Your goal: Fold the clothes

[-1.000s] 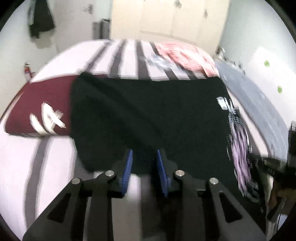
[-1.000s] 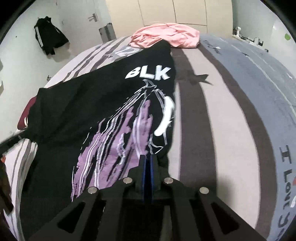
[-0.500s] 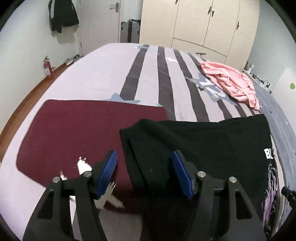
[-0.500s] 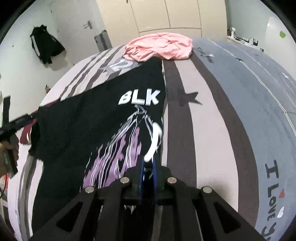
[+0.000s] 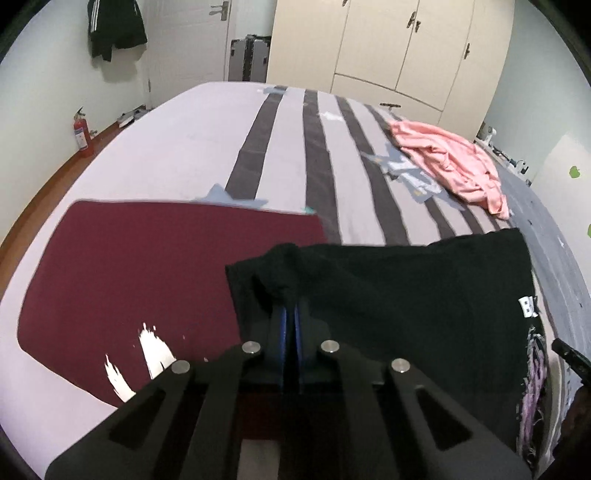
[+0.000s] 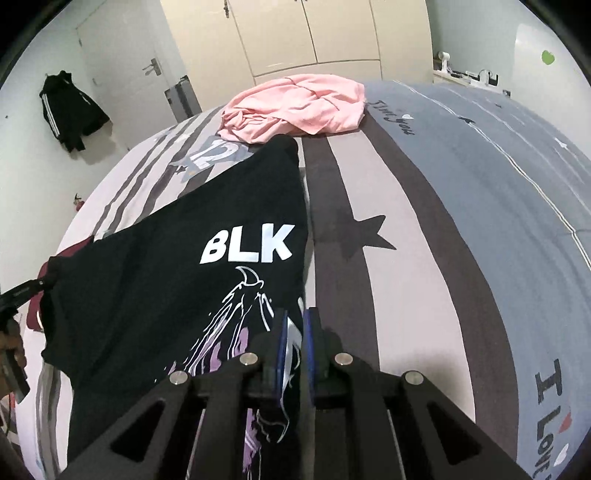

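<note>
Black T-shirt [image 6: 155, 266] with white "BLK" lettering and a purple-and-white print hangs stretched between the two grippers above the striped bed [image 5: 207, 147]. Half a second ago the left gripper [image 5: 290, 314] stood wide open over the shirt's corner; now its blue pads are clenched together on a bunched black corner of the cloth. The right gripper [image 6: 295, 332] was pressed tight on the printed edge; now its jaws show a narrow gap with white and black fabric still running between them, so it grasps the shirt more loosely.

In the right wrist view the shirt's long axis runs from the near gripper away toward the far pink garment [image 6: 295, 103], with one corner ending just beside that heap. The lettering reads upright from the near side, with the print below it toward the gripper. The left edge reaches across to the other gripper at the far left.

In the left wrist view the shirt spreads rightward from the pinched corner, partly overlapping a maroon garment [image 5: 147, 266] lying flat on the bed's left. A black jacket [image 5: 114, 29] hangs on the far wall.
</note>
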The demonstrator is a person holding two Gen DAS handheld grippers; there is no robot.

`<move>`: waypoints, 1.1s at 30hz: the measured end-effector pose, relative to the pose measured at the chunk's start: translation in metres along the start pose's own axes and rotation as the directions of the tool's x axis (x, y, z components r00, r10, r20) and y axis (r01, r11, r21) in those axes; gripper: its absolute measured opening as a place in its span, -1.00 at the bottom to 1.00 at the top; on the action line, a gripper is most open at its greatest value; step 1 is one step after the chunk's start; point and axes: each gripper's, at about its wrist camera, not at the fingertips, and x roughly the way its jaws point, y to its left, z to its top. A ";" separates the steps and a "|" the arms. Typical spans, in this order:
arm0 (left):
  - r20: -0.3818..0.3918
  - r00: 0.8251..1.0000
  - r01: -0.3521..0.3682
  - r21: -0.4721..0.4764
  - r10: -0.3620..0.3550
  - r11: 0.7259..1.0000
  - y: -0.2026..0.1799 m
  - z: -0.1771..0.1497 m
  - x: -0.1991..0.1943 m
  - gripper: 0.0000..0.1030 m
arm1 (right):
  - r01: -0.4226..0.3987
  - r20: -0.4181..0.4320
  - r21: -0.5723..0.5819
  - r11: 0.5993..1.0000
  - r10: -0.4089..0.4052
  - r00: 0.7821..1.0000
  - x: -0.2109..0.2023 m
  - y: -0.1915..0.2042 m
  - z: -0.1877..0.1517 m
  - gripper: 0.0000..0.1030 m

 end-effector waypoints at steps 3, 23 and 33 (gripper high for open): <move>0.028 0.999 0.033 0.040 -0.034 0.999 -0.022 0.010 -0.016 -0.95 | -0.001 0.009 0.012 1.000 0.001 1.000 -0.003 -0.006 0.004 -0.82; -0.076 0.921 0.388 0.134 -0.381 0.912 -0.258 -0.021 -0.045 -0.17 | 0.011 0.006 0.049 0.999 -0.012 1.000 -0.039 -0.062 0.015 -0.82; -0.001 0.998 -0.063 -0.037 0.063 0.997 -0.040 0.009 -0.033 0.13 | -0.039 -0.030 0.030 0.999 0.039 0.999 -0.029 -0.032 -0.001 -0.76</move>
